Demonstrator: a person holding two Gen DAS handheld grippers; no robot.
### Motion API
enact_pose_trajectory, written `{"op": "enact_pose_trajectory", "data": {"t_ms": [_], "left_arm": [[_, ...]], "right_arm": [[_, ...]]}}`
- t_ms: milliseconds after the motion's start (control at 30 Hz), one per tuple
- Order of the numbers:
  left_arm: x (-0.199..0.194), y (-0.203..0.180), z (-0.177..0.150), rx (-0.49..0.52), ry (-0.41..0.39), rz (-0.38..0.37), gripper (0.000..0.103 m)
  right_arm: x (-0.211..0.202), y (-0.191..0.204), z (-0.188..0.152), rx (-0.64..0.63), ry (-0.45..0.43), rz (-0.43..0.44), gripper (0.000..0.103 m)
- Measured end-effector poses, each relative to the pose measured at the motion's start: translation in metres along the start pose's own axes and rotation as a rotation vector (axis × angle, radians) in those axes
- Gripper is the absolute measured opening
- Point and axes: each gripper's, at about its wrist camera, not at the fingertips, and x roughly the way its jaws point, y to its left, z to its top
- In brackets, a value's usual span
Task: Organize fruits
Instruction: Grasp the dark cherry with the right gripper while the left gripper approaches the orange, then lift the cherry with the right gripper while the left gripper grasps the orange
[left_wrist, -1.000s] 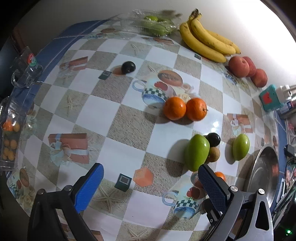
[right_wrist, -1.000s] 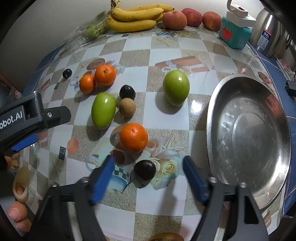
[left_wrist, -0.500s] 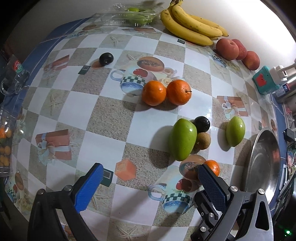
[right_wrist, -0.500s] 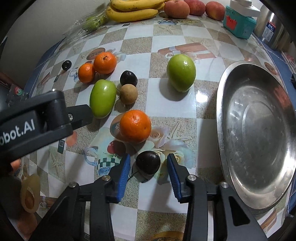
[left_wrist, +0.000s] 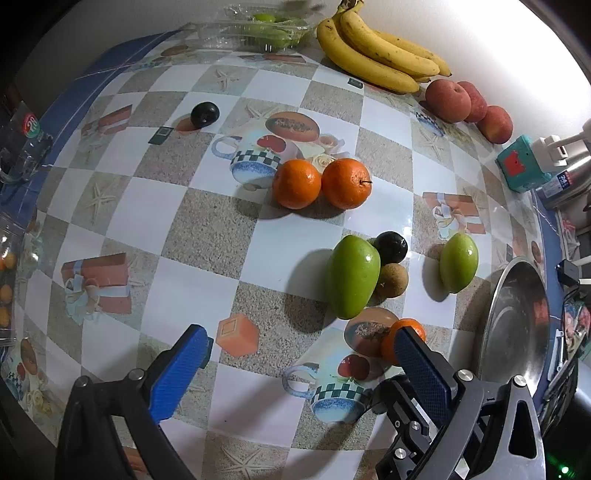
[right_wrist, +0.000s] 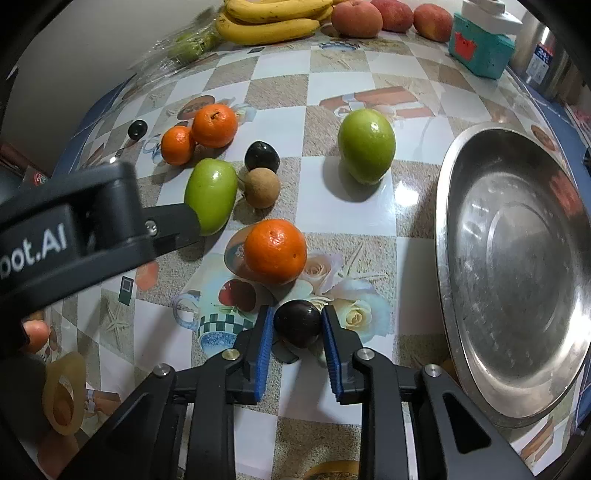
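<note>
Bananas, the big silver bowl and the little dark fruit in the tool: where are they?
Bananas (left_wrist: 373, 55), left wrist view, middle of bunch.
Silver bowl (right_wrist: 517, 266), right wrist view, inner wall.
Dark fruit (right_wrist: 297, 323), right wrist view, its top.

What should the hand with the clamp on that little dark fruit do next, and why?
Probably lift it straight up a little. The right gripper has just been closing, and its blue pads now press on both sides of the dark plum, which sits on the tablecloth. The orange lies close behind, so rising first should avoid knocking it before swinging right to the empty steel bowl.
</note>
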Motion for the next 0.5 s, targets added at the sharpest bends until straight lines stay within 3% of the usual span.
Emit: {"op": "enact_pose_trajectory", "data": {"t_ms": [200, 400, 500], "left_arm": [[-0.002, 0.006, 0.002, -0.028, -0.007, -0.014, 0.102], [-0.005, 0.006, 0.001, -0.030, -0.019, -0.028, 0.101], [-0.004, -0.001, 0.001, -0.010, -0.015, -0.037, 0.095]], "right_arm": [[-0.009, 0.001, 0.000, 0.012, -0.013, 0.029, 0.026], [-0.038, -0.019, 0.000, 0.079, -0.099, 0.057, 0.026], [-0.051, -0.037, -0.002, 0.141, -0.145, 0.055, 0.026]]}}
